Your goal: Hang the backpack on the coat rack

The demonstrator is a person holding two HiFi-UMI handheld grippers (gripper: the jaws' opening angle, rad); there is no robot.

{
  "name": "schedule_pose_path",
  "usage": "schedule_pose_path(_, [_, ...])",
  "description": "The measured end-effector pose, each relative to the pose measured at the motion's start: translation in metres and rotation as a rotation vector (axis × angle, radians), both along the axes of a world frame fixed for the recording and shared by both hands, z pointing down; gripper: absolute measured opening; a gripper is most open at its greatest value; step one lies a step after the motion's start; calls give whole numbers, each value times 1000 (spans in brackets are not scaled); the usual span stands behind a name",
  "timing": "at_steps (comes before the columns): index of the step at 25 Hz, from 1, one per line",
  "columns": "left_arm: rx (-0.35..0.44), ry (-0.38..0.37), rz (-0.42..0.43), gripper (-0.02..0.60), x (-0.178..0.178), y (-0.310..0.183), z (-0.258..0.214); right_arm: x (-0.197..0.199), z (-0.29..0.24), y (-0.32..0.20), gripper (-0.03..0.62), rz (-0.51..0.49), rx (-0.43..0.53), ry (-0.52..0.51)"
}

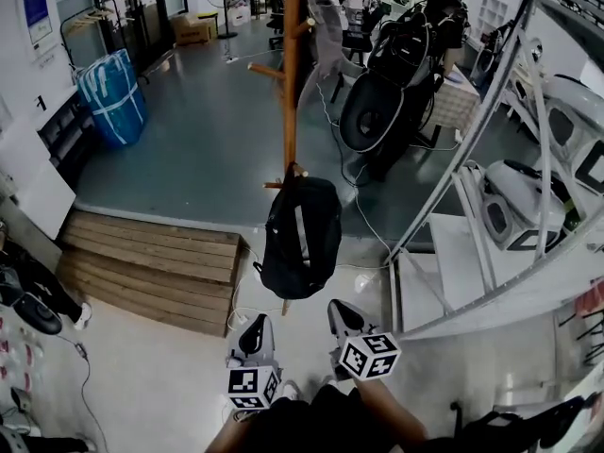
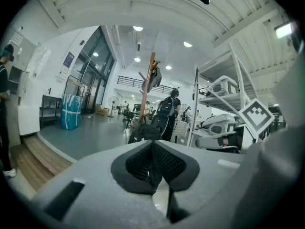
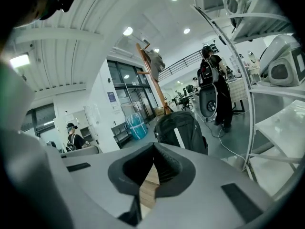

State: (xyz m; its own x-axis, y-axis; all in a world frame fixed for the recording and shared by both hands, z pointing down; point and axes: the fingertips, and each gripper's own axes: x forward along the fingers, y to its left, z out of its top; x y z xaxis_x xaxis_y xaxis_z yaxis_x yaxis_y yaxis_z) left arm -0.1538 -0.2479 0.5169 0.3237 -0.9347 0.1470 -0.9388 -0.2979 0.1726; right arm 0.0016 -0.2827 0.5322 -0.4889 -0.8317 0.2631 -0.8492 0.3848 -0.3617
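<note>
A black backpack (image 1: 300, 239) hangs by its top from a low peg of the wooden coat rack (image 1: 291, 83), its body down against the pole. Both grippers are below it in the head view, apart from the bag. My left gripper (image 1: 255, 327) is shut with nothing between its pads. My right gripper (image 1: 342, 311) is shut and empty too. In the left gripper view the shut jaws (image 2: 153, 162) point toward the backpack (image 2: 143, 132) and rack (image 2: 151, 78). Past the shut right gripper (image 3: 153, 165), the right gripper view shows the backpack (image 3: 183, 130) close ahead.
A grey garment (image 1: 327, 36) hangs high on the rack. Wooden steps (image 1: 156, 267) lie to the left, a blue wrapped bundle (image 1: 113, 97) farther back. A white metal shelving frame (image 1: 472, 159) stands right. A person with a dark scooter (image 1: 396, 83) is behind; cables (image 1: 363, 215) cross the floor.
</note>
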Motion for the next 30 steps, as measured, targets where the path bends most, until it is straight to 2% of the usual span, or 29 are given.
schedule_pose_path(6, [12,-3,-15,26,21,18,-11,12,-13,24,12,-42,21,23])
schedule_pose_path(10, [39,-27,13,26,39,27,-19,23,-21,36,12,-55,55,61])
schedule_pose_path(16, [27,-22,-13,26,51,36,-21,42,-27,51,12,-56,94,72])
schedule_pose_path(30, [8,-37,-29,26,73,44,-11,60,-17,70,12,-95,82,61])
